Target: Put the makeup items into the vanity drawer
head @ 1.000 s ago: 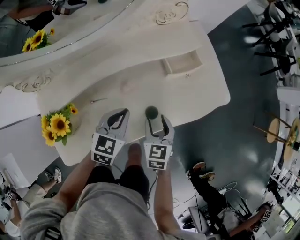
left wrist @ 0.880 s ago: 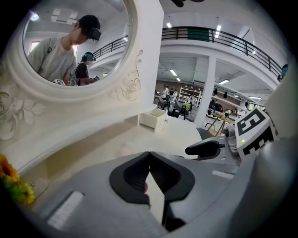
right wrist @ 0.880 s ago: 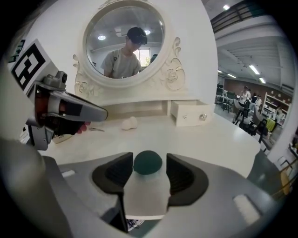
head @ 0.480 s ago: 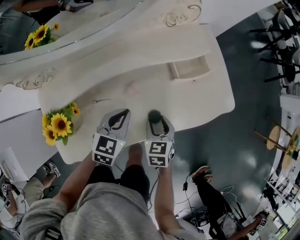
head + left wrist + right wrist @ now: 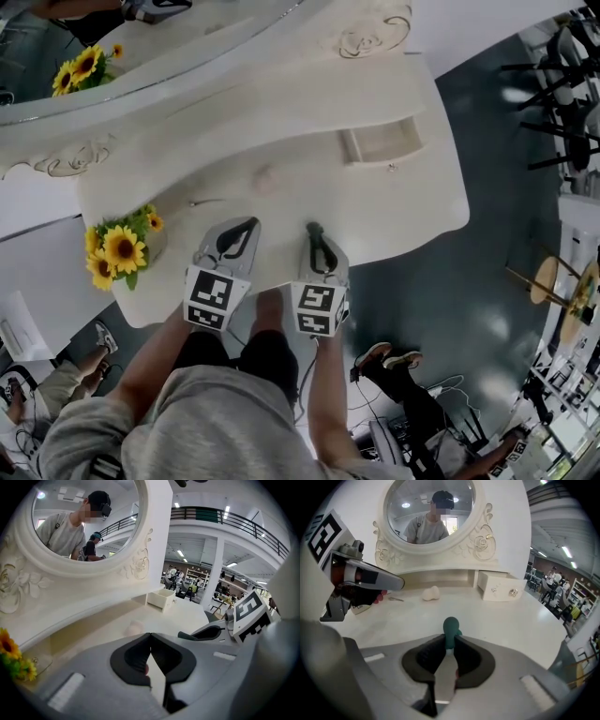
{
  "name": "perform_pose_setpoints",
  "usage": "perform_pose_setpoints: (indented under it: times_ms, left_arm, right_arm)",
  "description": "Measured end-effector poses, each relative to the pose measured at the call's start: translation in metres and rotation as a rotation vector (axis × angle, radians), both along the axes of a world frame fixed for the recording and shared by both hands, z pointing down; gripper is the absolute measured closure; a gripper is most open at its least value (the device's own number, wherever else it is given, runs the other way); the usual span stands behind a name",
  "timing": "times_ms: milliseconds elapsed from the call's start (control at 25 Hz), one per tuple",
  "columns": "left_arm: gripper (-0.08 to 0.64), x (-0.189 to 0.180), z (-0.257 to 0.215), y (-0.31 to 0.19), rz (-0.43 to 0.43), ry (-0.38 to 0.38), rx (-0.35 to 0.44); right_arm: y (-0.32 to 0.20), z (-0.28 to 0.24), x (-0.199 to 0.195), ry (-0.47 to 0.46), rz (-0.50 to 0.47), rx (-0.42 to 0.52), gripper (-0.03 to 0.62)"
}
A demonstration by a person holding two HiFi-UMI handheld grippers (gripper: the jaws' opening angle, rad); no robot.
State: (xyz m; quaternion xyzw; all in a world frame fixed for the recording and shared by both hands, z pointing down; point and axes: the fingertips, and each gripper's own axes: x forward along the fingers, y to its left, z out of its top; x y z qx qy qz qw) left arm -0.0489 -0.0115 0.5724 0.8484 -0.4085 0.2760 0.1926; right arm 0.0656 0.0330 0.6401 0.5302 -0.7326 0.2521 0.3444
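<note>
A dark green makeup sponge [image 5: 451, 629] stands on the cream vanity top [image 5: 394, 202] near its front edge. My right gripper [image 5: 450, 641] has just been closing and is shut on it, squeezing it thin [image 5: 312, 229]. To its left my left gripper [image 5: 246, 226] hovers over the top with its jaws shut [image 5: 150, 636] and nothing between them. A pale pink sponge [image 5: 265, 178] lies further back, also in the right gripper view [image 5: 431, 593]. The small open drawer [image 5: 382, 142] sits at the back right [image 5: 499, 588].
A thin metal pin [image 5: 199, 202] lies left of the pink sponge. A vase of sunflowers [image 5: 120, 248] stands at the left end. The oval mirror [image 5: 429, 510] rises behind the top. Beyond the right edge the dark floor [image 5: 497, 253] drops away.
The right jaws have closed on the green sponge, which was round between open jaws and is now pinched narrow. The left gripper has stayed put.
</note>
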Motion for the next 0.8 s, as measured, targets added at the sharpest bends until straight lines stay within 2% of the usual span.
perform_pose_setpoints:
  times_ms: [480,800]
  left_arm:
    - [0.549,0.006,-0.034,-0.009,0.011,0.018,0.068]
    - [0.549,0.027,-0.078,-0.033,0.034,0.061,0.160]
  right_arm:
    - [-0.013,-0.046,0.007,-0.046,0.051,0.119,0.538]
    - [-0.037,-0.103,0.029,-0.034,0.103,0.246,0.538]
